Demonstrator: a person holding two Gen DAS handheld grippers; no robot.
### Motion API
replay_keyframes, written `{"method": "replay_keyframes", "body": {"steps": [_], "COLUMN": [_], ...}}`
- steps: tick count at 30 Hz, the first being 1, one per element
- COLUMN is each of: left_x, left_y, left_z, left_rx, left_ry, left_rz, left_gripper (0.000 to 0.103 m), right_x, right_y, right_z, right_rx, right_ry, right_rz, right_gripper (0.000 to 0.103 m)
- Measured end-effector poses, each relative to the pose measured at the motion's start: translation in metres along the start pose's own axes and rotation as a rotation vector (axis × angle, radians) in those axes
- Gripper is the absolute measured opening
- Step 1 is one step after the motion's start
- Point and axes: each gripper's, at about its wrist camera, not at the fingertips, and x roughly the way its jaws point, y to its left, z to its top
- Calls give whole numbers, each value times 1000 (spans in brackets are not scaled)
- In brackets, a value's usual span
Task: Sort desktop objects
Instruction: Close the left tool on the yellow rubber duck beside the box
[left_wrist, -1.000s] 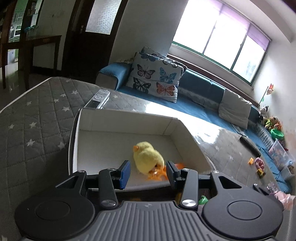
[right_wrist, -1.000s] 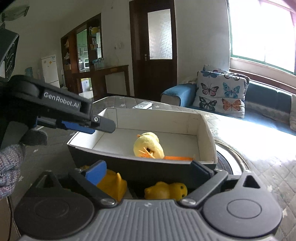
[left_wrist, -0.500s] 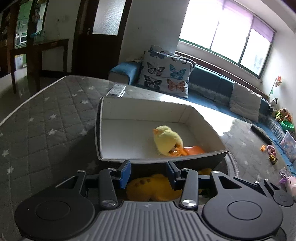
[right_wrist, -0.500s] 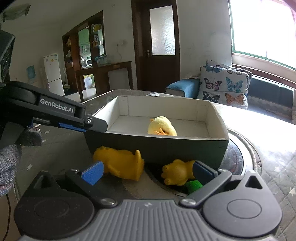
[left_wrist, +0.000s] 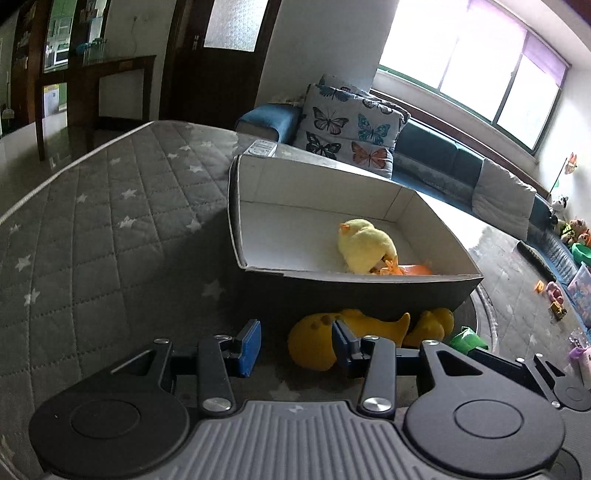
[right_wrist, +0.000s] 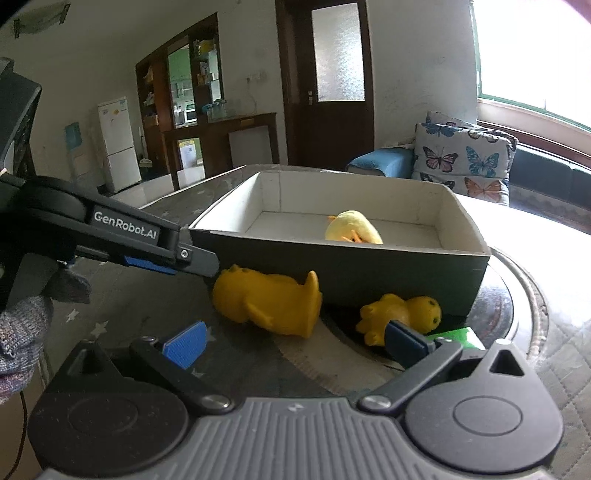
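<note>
A dark box (left_wrist: 332, 291) with a white inside holds a pale yellow plush chick (left_wrist: 362, 245), also in the right wrist view (right_wrist: 352, 227). In front of the box lie a large yellow toy (right_wrist: 266, 302) on its side, a small yellow duck (right_wrist: 402, 314) and a green piece (right_wrist: 458, 336). My left gripper (left_wrist: 295, 347) stands open just short of the large yellow toy (left_wrist: 314, 343); it enters the right wrist view from the left (right_wrist: 195, 260). My right gripper (right_wrist: 295, 345) is open wide, its pads either side of the two yellow toys and short of them.
Grey quilted cloth with stars (left_wrist: 110, 229) covers the table. A remote (left_wrist: 262, 149) lies beyond the box. A round dark mat (right_wrist: 517, 295) lies under the box's right end. Small toys (left_wrist: 552, 295) are scattered far right. A gloved hand (right_wrist: 22, 332) holds the left gripper.
Both grippers have drawn back from the box and sunk lower. The yellow toys in front of the box have come into full view. The right jaws have spread slightly wider.
</note>
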Motion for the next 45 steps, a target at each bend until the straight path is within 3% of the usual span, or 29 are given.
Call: {"method": "replay_keyframes", "body": {"steps": [8,24,36,45], "left_x": [9,29,35,43], "left_y": [1,20,33,39], "left_z": [0,11,19,16], "left_rx": [13,-59,-96,-142], "left_ry": [26,51,36,61], "left_rz": [-20,-104,-151,-199], "left_gripper": [45,45,46,45], "right_x": [13,50,72,81], "right_y": [11,14,22,22], "right_z": [0,11,17,16], "right_rx": [-47,-44,-46,-25], "right_ry": [5,57,84,97], "right_rz": [20,58,35,-6], "right_gripper": [103,103,103,93]}}
